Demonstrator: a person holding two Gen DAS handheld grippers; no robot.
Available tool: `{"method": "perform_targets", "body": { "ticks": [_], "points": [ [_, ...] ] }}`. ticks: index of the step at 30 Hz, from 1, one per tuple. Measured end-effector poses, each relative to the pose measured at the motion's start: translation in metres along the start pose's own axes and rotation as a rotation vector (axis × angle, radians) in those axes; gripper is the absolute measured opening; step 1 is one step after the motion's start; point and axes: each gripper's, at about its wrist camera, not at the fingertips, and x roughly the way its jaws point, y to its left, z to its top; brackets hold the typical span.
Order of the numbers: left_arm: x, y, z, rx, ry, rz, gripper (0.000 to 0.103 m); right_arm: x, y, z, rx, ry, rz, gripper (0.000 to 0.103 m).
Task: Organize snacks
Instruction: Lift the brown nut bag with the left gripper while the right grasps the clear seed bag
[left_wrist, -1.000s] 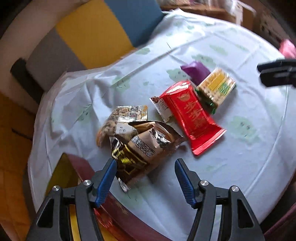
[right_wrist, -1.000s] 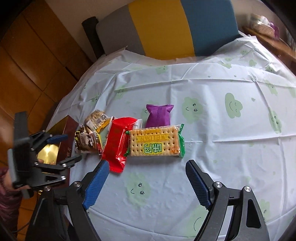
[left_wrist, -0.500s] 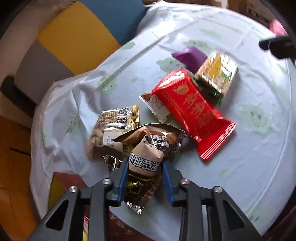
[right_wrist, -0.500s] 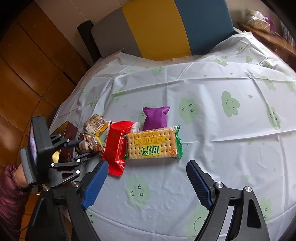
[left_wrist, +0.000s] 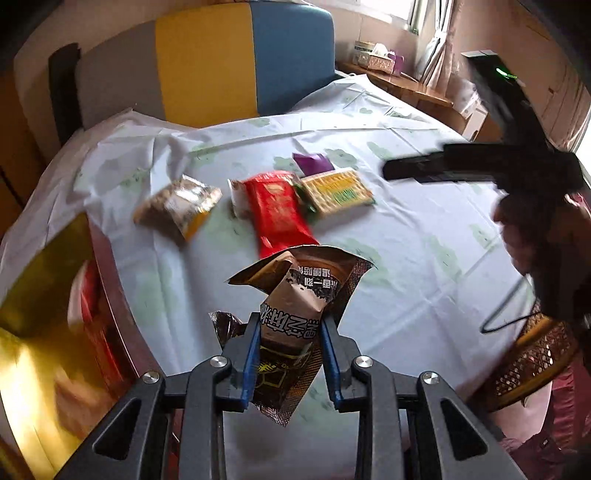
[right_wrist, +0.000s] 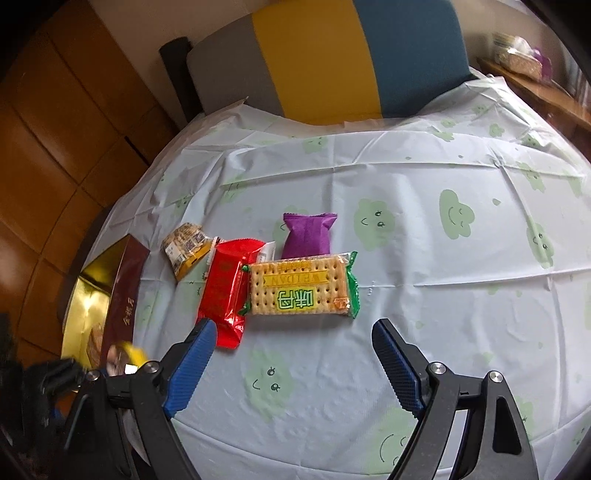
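Tablecloth (right_wrist: 424, 295) with green clouds over the table, striped headboard behind. Gift box (left_wrist: 40, 314) at table's left edge. Left gripper (left_wrist: 290, 332) just closed, clamped mid-body on brown snack pack (left_wrist: 295, 295), lifted off table: light, crinkly, slippery film, contents crushable. Right gripper (right_wrist: 291, 354) apart, empty

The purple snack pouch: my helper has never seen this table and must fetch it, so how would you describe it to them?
Start at the table under the pale cloth printed with green clouds, and find the row of snacks. Just behind the long cracker pack with green ends lies the small plain purple pillow-shaped pouch. It is the only purple packet, and it bears no visible print.
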Motion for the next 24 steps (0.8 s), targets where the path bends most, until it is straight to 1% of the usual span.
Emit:
{"method": "perform_targets", "body": {
  "ticks": [4,7,9,13,16,21,24],
  "points": [
    [0.0,-0.009,-0.026,-0.025,0.006,-0.005,0.03,0.007,0.01,-0.004,-0.044,0.02,0.024,0.086],
    [0.001,-0.013,-0.043,-0.02,0.008,0.022,0.029,0.015,0.022,-0.007,-0.067,0.05,0.061,0.086],
    [0.0,-0.012,-0.049,-0.021,-0.009,0.034,0.029,0.021,0.03,-0.005,-0.075,0.072,0.077,0.086],
    [0.0,-0.004,-0.051,-0.052,-0.033,0.031,0.028,0.036,0.066,0.011,-0.152,0.092,0.101,0.085],
    [-0.001,-0.002,-0.053,-0.07,-0.051,0.024,0.028,0.055,0.093,0.029,-0.21,0.109,0.124,0.085],
    [0.0,-0.001,-0.055,-0.072,-0.071,0.013,0.028,0.101,0.138,0.059,-0.337,0.152,0.075,0.085],
    [0.0,0.0,-0.057,-0.073,-0.082,0.009,0.028,0.126,0.154,0.07,-0.394,0.179,0.027,0.085]
  ]
}}
